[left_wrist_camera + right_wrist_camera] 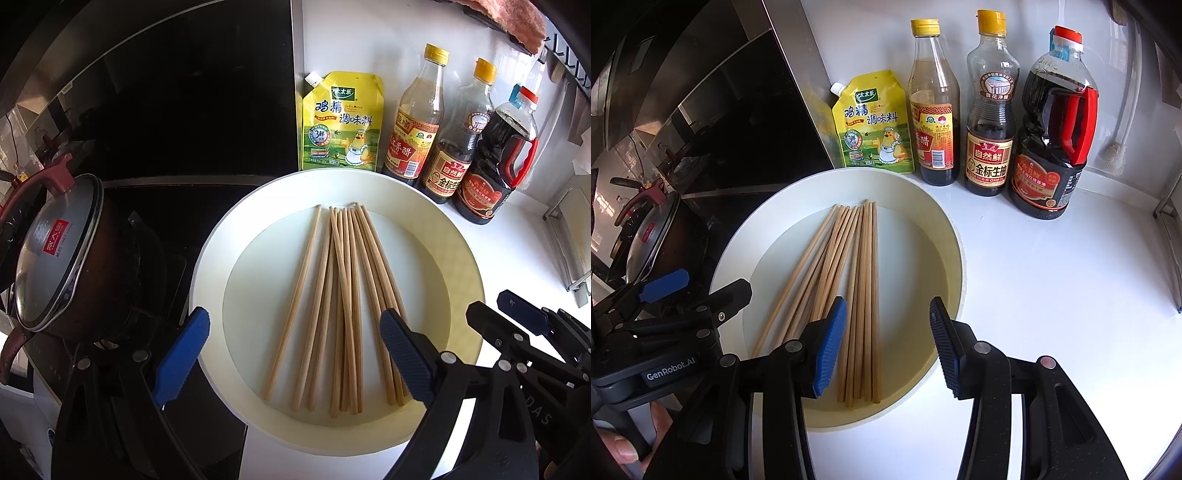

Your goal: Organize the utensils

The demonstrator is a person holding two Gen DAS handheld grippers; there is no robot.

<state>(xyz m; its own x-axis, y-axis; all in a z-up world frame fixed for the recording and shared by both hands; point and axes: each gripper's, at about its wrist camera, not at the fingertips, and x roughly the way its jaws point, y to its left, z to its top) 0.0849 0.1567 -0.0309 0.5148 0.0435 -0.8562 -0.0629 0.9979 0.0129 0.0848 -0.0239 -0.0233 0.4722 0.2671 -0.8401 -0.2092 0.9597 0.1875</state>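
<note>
Several wooden chopsticks lie side by side in a round cream basin on the white counter. They also show in the right wrist view, in the same basin. My left gripper is open and empty, above the near ends of the chopsticks. My right gripper is open and empty, above the rightmost chopsticks' near ends. The right gripper also shows at the right edge of the left wrist view. The left gripper shows at the left of the right wrist view.
A yellow seasoning pouch and three dark sauce bottles stand against the wall behind the basin. A lidded pot sits on the black stove at the left. A metal rack stands at the right.
</note>
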